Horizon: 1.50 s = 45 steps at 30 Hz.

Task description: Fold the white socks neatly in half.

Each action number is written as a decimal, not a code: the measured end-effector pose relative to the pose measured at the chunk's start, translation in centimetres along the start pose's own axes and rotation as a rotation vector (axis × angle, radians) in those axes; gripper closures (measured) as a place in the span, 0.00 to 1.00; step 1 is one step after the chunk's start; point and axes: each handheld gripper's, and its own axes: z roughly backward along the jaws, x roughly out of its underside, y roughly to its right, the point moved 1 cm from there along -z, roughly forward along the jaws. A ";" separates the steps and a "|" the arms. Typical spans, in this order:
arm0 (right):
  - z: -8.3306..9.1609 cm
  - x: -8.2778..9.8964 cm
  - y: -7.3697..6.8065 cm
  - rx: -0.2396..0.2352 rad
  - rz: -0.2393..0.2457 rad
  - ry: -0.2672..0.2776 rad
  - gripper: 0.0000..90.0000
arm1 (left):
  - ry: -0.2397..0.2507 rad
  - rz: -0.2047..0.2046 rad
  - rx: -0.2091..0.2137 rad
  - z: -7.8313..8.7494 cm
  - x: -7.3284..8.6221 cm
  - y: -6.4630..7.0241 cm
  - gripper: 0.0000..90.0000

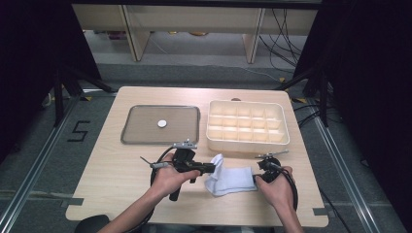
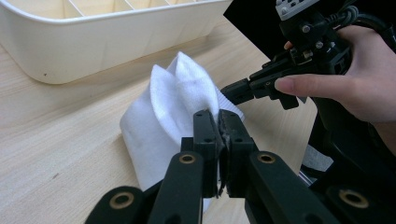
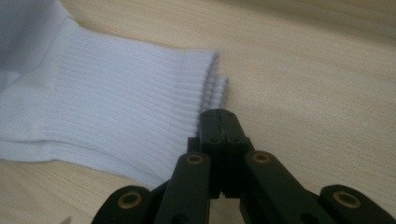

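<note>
— Nearest the lens: left gripper (image 2: 218, 116), jaws pressed together, pinching a fold of white sock (image 2: 180, 100).
— And right gripper (image 3: 219, 116)?
— Jaws pressed together at the ribbed cuff's edge; cannot tell whether pinching cloth.
— Sock's place?
— Flat on wooden table (image 1: 111, 179), between both grippers.
— Beyond?
— Cream compartment box (image 1: 248, 143) just past the sock; grey tray (image 1: 145, 138) ahead of left gripper, white disc (image 1: 162, 124) inside.

A light wooden table (image 1: 111, 179) stands on grey floor (image 1: 29, 160), black curtains (image 1: 29, 53) flanking pale shelving (image 1: 194, 24) behind.
</note>
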 end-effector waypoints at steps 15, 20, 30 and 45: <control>-0.2 -0.1 -0.5 -0.004 0.010 0.001 1.00 | -0.028 -0.020 0.005 -0.5 0.0 0.2 0.96; -0.2 -0.1 -0.7 -0.009 0.014 -0.001 1.00 | -0.033 -0.026 0.011 -0.8 -0.1 0.5 0.96; -0.4 -0.2 -1.1 -0.018 0.025 -0.003 1.00 | -0.046 -0.030 0.009 -1.3 0.0 0.7 0.96; -0.6 -0.2 -1.8 -0.023 0.015 -0.006 1.00 | -0.060 -0.030 0.009 -1.9 0.2 0.7 0.96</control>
